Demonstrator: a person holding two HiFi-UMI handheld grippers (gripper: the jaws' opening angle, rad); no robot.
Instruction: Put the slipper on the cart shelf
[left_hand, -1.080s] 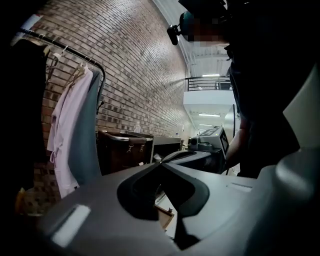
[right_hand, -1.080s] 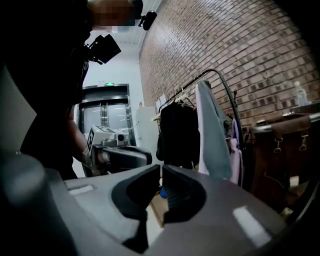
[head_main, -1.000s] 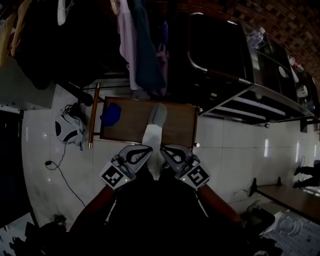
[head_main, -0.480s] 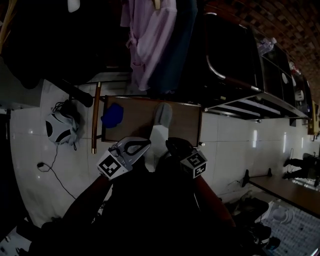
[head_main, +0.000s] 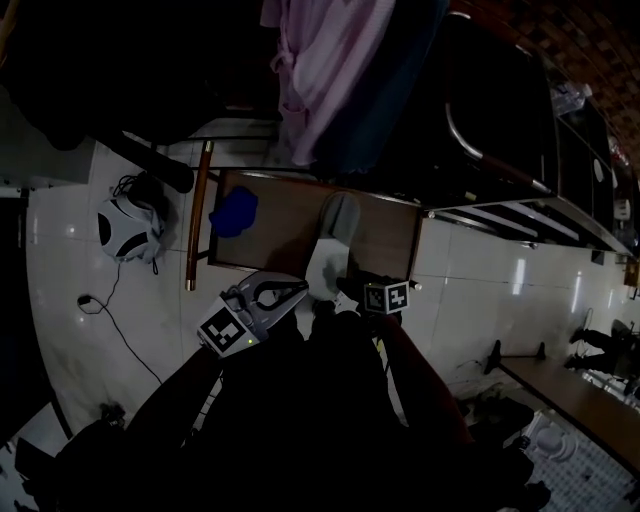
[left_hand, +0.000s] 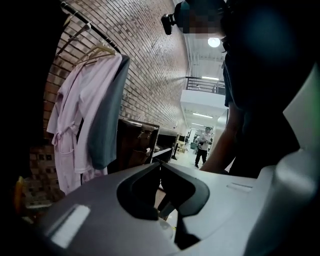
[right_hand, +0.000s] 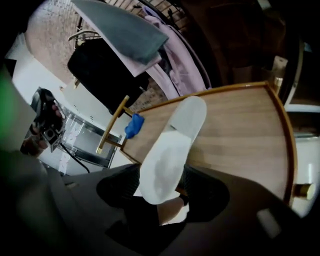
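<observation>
White slipper (right_hand: 170, 150) looks light and floppy; pinch its heel, now lying between the just-opened jaws of the right gripper (right_hand: 160, 187). Left gripper (left_hand: 161, 170) is closed and empty.

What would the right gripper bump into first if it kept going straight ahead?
The slipper. Its heel end sits between the jaws of the right gripper, which have just been opening. Just past it is the wooden cart shelf, though depth is hard to judge here.

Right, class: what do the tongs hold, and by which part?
Nothing is gripped. The right tongs have just been opening, the heel of the slipper loose between them; the left tongs are shut, empty.
</observation>
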